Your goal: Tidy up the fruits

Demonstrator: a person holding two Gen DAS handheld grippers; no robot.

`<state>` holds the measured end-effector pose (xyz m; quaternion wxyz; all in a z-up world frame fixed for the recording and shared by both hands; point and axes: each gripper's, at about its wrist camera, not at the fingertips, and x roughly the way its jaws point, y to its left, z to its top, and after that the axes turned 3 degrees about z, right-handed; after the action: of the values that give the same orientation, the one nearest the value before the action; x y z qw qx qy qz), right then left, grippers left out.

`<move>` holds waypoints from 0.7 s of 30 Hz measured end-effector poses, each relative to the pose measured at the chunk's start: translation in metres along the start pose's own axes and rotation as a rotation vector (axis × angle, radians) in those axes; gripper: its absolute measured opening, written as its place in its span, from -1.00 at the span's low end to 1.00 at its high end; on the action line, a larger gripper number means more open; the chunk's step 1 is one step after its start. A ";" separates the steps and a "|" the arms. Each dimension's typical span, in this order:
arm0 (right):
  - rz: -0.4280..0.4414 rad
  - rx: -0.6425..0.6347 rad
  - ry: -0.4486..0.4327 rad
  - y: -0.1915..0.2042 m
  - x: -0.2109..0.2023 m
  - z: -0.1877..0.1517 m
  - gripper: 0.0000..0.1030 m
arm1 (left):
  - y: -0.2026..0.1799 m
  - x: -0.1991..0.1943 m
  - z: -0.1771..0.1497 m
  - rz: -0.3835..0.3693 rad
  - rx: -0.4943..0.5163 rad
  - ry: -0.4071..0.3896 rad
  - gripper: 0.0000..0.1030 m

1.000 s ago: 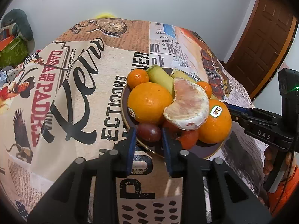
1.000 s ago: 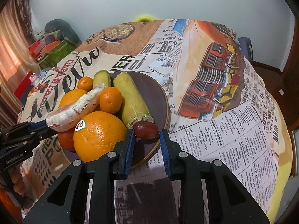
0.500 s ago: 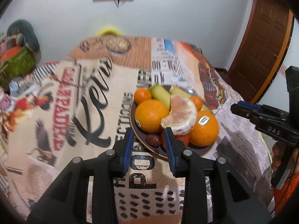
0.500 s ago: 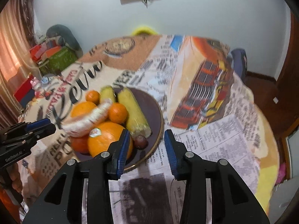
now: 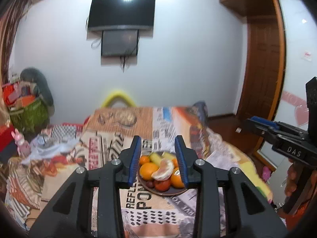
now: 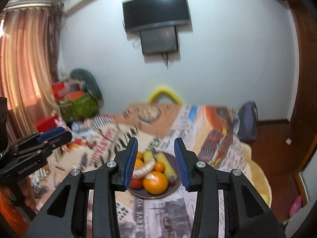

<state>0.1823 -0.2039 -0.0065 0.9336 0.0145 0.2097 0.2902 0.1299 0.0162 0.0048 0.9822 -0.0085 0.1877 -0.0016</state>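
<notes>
Both the left gripper [image 5: 158, 159] and right gripper [image 6: 156, 163] hang spread and empty, well above the fruit-piled plate [image 6: 175, 164] near the table's [image 5: 118, 127] front edge.

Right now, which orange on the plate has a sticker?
The big orange at the plate's front edge, beside the dark grape; the other oranges show none.

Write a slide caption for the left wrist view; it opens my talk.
Open left tool framing a plate piled with fruit.
</notes>
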 end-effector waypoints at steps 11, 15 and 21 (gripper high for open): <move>0.005 -0.052 -0.177 0.040 -0.071 0.007 -0.03 | -0.024 -0.091 0.015 -0.030 0.014 -0.175 0.23; -0.007 -0.062 -0.211 0.047 -0.079 0.004 0.22 | -0.024 -0.104 0.015 -0.022 0.009 -0.199 0.42; -0.035 -0.066 -0.243 0.052 -0.083 0.001 0.60 | -0.026 -0.113 0.009 -0.003 0.006 -0.214 0.73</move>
<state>0.0933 -0.2058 0.0342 0.9569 0.0151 0.0857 0.2770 0.0280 -0.0088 0.0552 0.9966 -0.0059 0.0819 -0.0027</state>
